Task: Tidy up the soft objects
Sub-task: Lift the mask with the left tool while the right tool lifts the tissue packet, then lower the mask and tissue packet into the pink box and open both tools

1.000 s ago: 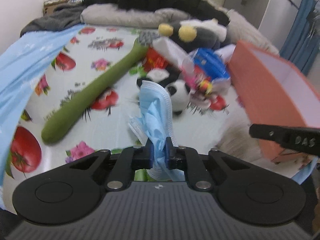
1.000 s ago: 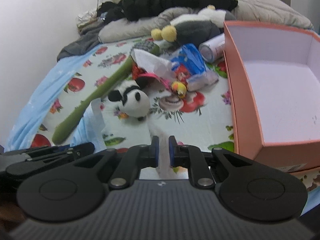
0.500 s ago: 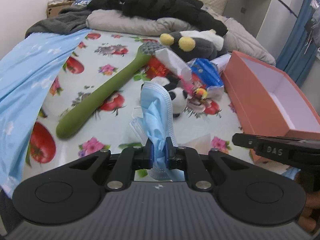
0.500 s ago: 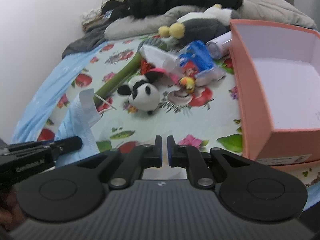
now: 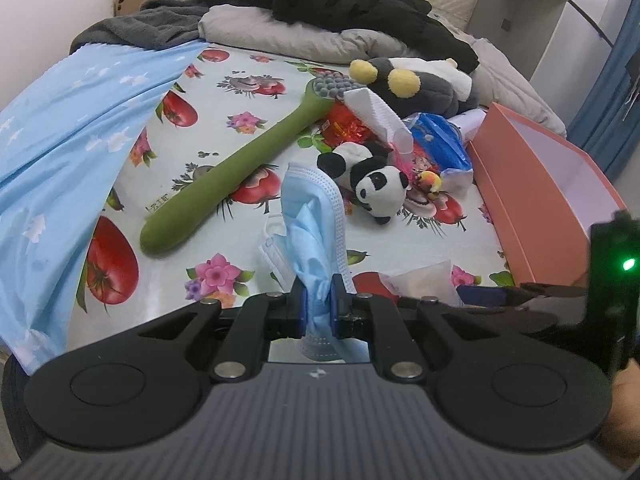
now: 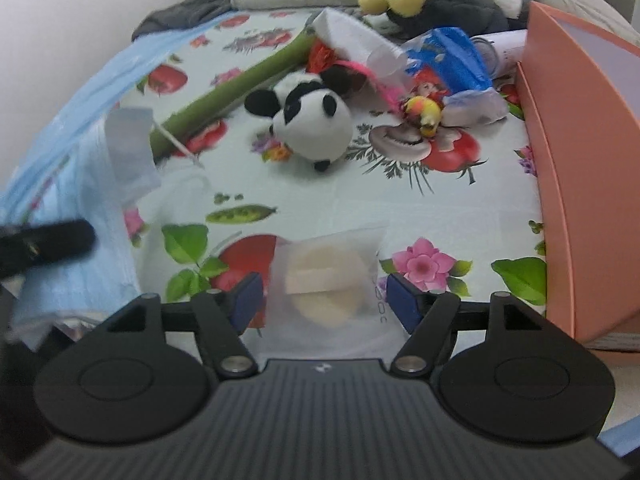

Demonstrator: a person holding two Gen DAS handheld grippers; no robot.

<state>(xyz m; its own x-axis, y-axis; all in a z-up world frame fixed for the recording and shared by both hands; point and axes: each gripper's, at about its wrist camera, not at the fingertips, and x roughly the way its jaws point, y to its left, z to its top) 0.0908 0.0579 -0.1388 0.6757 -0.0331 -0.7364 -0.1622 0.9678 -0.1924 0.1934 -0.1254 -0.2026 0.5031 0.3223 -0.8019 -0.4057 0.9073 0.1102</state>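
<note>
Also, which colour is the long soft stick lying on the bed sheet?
Olive green, with a grey bumpy head: the long soft stick shows best in the left wrist view.

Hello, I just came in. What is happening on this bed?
A person is sorting soft things on the bed with two hand-held grippers. The left hand-held gripper is shut on a crumpled blue face mask. The right hand-held gripper has just been opening, and a round cream pad in a clear packet lies between its fingers, not pressed. The pink box stands open at the right.
</note>
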